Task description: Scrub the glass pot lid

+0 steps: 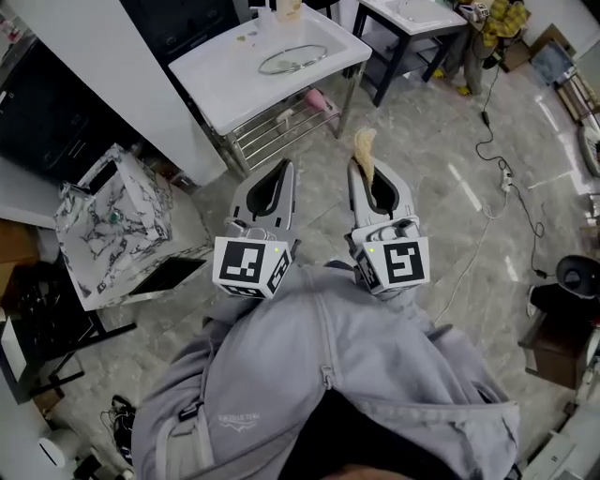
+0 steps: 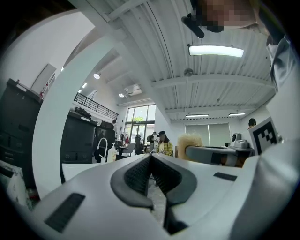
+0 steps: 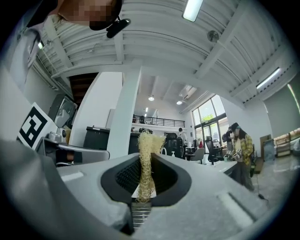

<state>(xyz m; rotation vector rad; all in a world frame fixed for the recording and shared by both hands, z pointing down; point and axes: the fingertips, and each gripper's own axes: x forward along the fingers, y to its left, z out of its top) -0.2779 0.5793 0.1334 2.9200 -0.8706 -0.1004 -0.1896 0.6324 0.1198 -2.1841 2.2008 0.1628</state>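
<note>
Head view, from the left: a marble-patterned box (image 1: 112,220) stands on the floor. Next comes the left gripper (image 1: 281,173), held level in front of the person's grey top. Its jaws are pressed together with nothing between them, as the left gripper view (image 2: 151,159) confirms.

Beyond it, well apart from both tools, the glass pot lid (image 1: 292,59) lies flat on the white sink table (image 1: 225,89), with a bottle (image 1: 289,9) at the table's far edge. I cannot tell which face of the lid is up.

To the right, the right gripper (image 1: 361,173) is clamped on a straw-coloured loofah scrubber (image 1: 364,145). The scrubber stands out past the jaw tips and sits pinched between the pads in the right gripper view (image 3: 147,150).

Judging from this, the step in hand is the approach, and no scrubbing has begun. To do it well:
- Bring both tools over the table.
- Steady the lid at its rim with the empty left gripper, so the lid cannot slide on the smooth top.
- Lay the free end of the scrubber flat on the glass.
- Keep the right grip firm, because the loofah is soft and could pull out.

Count: two grippers, one lid, one scrubber, one bottle, one box.
</note>
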